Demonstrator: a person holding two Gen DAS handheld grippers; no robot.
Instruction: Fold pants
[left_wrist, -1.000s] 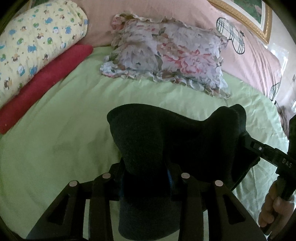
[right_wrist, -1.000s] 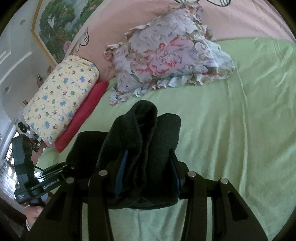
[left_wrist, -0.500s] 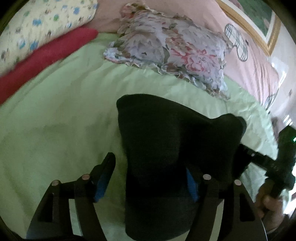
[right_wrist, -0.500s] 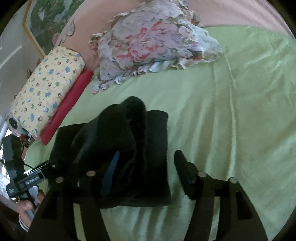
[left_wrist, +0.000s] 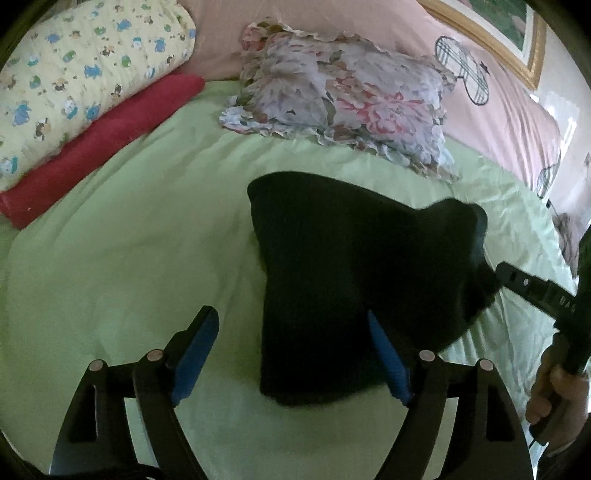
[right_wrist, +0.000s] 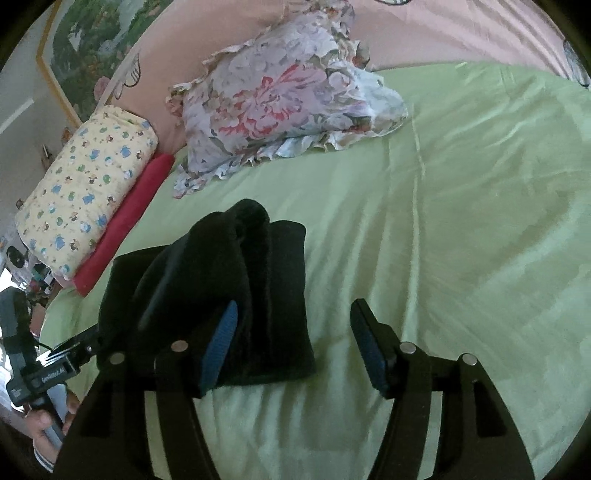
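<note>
Now released: both claws spread wide where a second ago each was clamped on the dark cloth. Left claw (left_wrist: 291, 354) open, its blue pads standing either side of the near end of the pants (left_wrist: 354, 280), one pad clear on the left, the other against or just behind the fabric edge on the right. Right claw (right_wrist: 291, 343) likewise open, inner pad touching the bundle's side, outer pad well apart over bare sheet. Pants lying as a compact black folded bundle on the green bed (right_wrist: 461, 221), no longer lifted, one end still humped up into a ridge rather than flat.

Meaning for the task, as a judgement: last fold laid down and let go, so folding looks close to finished; perhaps only a pat or a tidy of the raised edge left.

Beyond the bundle, unchanged: floral pillow (left_wrist: 340, 96) near the pink headboard, yellow printed bolster (left_wrist: 85, 77) resting on a red roll (left_wrist: 99, 147) at the side.

Writing: on the left claw's body, seen from the right wrist, a white label reading roughly "GenRobot.AI" (right_wrist: 51, 373), small and soft. On the right claw's arm, seen from the left wrist, letters "DAS" (left_wrist: 565, 302) at the frame edge, cut off. No brand legible on the pants.
</note>
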